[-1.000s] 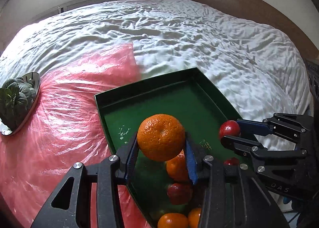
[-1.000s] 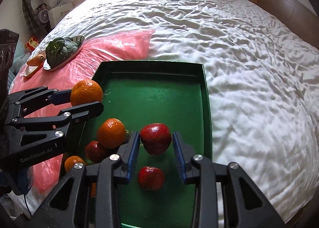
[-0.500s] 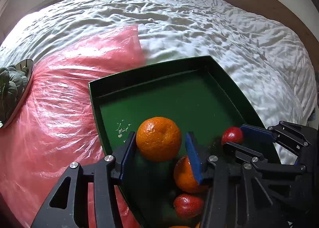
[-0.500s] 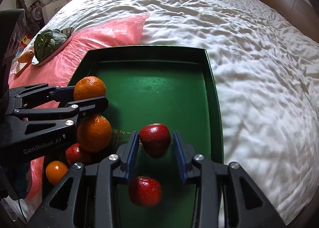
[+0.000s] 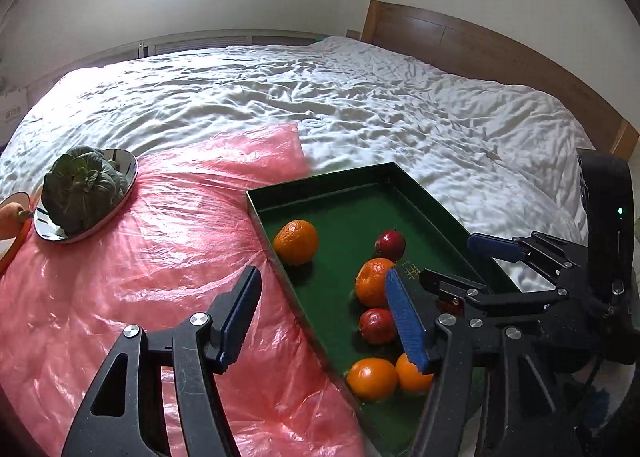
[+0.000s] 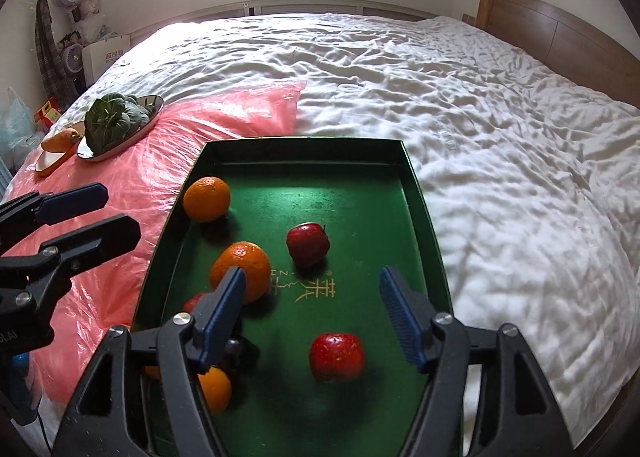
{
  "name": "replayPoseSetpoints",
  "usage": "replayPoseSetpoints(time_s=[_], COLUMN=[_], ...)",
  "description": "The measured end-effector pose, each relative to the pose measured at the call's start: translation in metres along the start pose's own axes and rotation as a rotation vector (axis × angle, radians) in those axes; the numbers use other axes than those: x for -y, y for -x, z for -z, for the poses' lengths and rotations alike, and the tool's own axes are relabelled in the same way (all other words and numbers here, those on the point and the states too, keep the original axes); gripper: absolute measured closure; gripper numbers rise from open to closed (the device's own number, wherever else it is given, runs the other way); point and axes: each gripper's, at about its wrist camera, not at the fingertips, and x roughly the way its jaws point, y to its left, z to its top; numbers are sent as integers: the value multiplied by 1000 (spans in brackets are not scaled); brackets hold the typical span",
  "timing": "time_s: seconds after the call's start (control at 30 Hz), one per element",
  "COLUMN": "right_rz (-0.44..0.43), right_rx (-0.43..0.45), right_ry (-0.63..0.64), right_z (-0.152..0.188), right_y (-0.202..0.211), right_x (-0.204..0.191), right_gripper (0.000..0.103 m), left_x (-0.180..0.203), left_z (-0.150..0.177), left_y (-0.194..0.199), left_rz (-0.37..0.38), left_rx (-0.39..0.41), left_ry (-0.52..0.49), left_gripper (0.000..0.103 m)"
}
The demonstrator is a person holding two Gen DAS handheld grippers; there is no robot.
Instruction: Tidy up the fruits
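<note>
A green tray (image 5: 320, 193) (image 6: 304, 145) lies on the bed and holds several oranges and red apples. One orange (image 5: 296, 241) (image 6: 207, 199) rests at the tray's far left wall. One apple (image 5: 390, 245) (image 6: 308, 244) rests mid-tray. A second orange (image 6: 241, 271) and a nearer apple (image 6: 337, 357) lie closer. My left gripper (image 5: 326, 317) is open and empty above the tray's left rim. My right gripper (image 6: 314, 315) is open and empty above the tray's near half.
A pink plastic sheet (image 5: 160, 257) covers the bed to the left of the tray. A metal plate with leafy greens (image 5: 84, 189) (image 6: 116, 123) and a carrot on a dish (image 6: 60, 139) sit at the far left. White bedding (image 6: 480, 137) and a wooden headboard (image 5: 480, 53) lie to the right.
Both grippers opened and drew back and up. The orange now rests at the tray's left wall and the apple rests mid-tray.
</note>
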Motion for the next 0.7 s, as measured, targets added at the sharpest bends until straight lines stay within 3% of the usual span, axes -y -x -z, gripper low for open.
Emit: replayPoseSetpoints(time_s=[0.27, 0.37, 0.43, 0.5, 0.7], right_rz=[-70, -94, -112, -121, -136], right_rx=[69, 80, 81, 89, 104], right_ry=[45, 55, 45, 36, 59], right_z=[29, 43, 51, 59, 75], right_y=[46, 62, 70, 78, 96], right_x=[-62, -82, -92, -102, -137], right_gripper=[0, 0, 0, 0, 0], left_x=[-24, -27, -28, -32, -48], left_z=[51, 70, 82, 96, 119], left_y=[76, 104, 123, 142, 181], left_rz=[-28, -81, -128, -157, -236], left_rx=[47, 60, 68, 83, 93], left_ry=[58, 55, 41, 50, 84], left_gripper=[44, 44, 39, 26, 20])
